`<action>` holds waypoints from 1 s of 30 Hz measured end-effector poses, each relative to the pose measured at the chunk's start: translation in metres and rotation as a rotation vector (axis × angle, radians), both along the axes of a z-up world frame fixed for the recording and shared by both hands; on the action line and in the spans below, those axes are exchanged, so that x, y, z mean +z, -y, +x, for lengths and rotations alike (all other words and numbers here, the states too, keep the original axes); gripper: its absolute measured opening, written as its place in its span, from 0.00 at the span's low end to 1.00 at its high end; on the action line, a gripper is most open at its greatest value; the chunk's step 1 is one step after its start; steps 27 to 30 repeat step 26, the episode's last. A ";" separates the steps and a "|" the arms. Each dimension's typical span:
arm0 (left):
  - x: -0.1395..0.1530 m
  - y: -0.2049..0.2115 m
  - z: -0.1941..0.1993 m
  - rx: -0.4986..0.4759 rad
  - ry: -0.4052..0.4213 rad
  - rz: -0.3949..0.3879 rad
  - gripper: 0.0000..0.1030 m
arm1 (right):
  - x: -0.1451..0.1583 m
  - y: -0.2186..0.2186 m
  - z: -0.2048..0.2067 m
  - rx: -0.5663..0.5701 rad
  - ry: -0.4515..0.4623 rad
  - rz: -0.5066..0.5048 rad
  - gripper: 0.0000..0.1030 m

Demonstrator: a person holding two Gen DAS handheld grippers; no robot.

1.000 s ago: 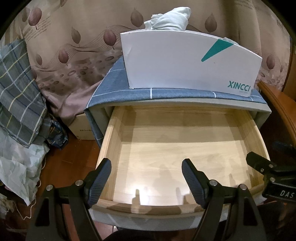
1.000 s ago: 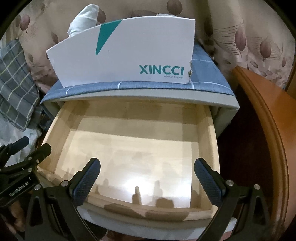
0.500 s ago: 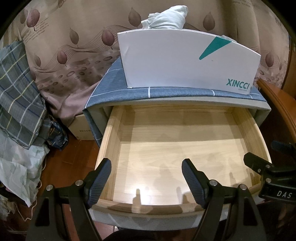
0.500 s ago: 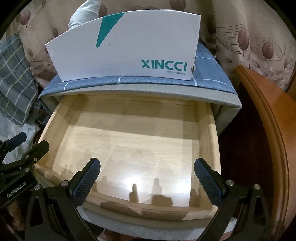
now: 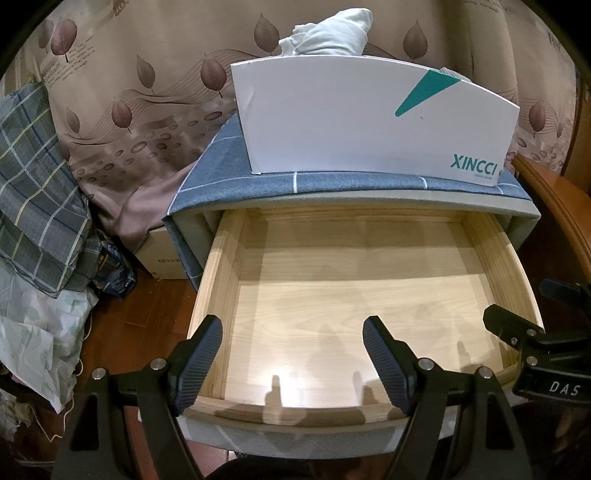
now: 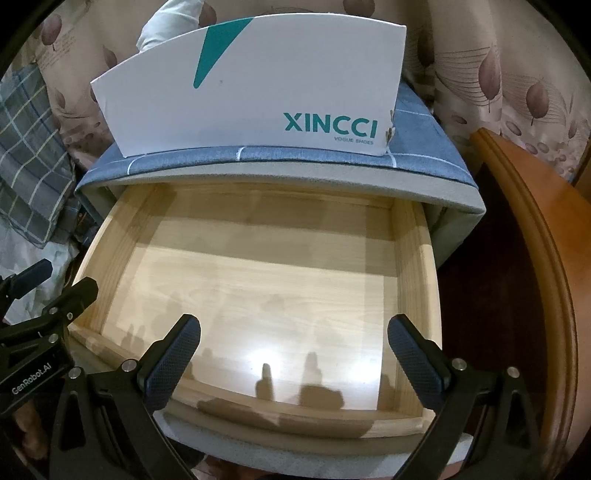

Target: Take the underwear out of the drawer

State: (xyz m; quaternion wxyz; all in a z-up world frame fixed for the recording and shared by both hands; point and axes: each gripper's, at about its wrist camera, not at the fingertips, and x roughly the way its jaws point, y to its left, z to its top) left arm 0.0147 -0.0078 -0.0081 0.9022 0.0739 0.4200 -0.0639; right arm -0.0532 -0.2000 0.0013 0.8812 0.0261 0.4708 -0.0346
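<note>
- As I look along both sets of fingers, the drawer (image 5: 221,280) of the small cabinet (image 5: 406,201) stands pulled out toward me; its pale wooden floor shows bare in both views.
- Left gripper (image 5: 293,354): fingers spread wide, holding nothing, poised over the drawer's front edge on its left half.
- Right gripper (image 6: 295,354): fingers spread wide, holding nothing, poised over the front edge on the right half.
- In the left view I see the right gripper's body at the drawer's right front corner; in the right view the left gripper's body sits at the left front corner.
- Shoe box (image 5: 369,122): white, teal lettering "XINCCI", standing on the blue checked cloth (image 5: 207,177) that covers the cabinet top.
- Underwear (image 5: 332,33): a bunched white fabric piece pokes up from behind the top edge of the shoe box, well apart from both grippers. I cannot tell whether it lies in the box or behind it.
- Curtain (image 5: 140,110): beige, leaf print, hanging behind the cabinet.
- Plaid fabric (image 5: 33,192): heaped at the left, beside the cabinet.
- Orange-brown wooden furniture (image 6: 535,258): curved edge at the right of the cabinet.
</note>
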 end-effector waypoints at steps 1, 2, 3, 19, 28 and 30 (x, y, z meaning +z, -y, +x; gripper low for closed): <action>0.000 0.000 0.000 -0.002 -0.001 -0.001 0.78 | 0.000 0.000 0.000 0.000 0.001 0.000 0.98; 0.000 0.000 0.000 -0.002 0.000 0.000 0.78 | 0.000 0.000 0.000 0.001 0.001 -0.002 0.98; 0.000 0.000 0.000 0.001 0.001 0.000 0.78 | 0.000 0.000 0.000 0.002 0.000 -0.002 0.98; 0.000 0.002 -0.003 -0.034 0.007 -0.012 0.78 | -0.002 -0.001 0.000 0.008 -0.007 -0.006 0.98; 0.000 0.001 -0.004 -0.034 0.005 -0.015 0.78 | -0.002 -0.001 -0.001 0.010 -0.007 -0.007 0.98; 0.000 0.001 -0.004 -0.034 0.005 -0.015 0.78 | -0.002 -0.001 -0.001 0.010 -0.007 -0.007 0.98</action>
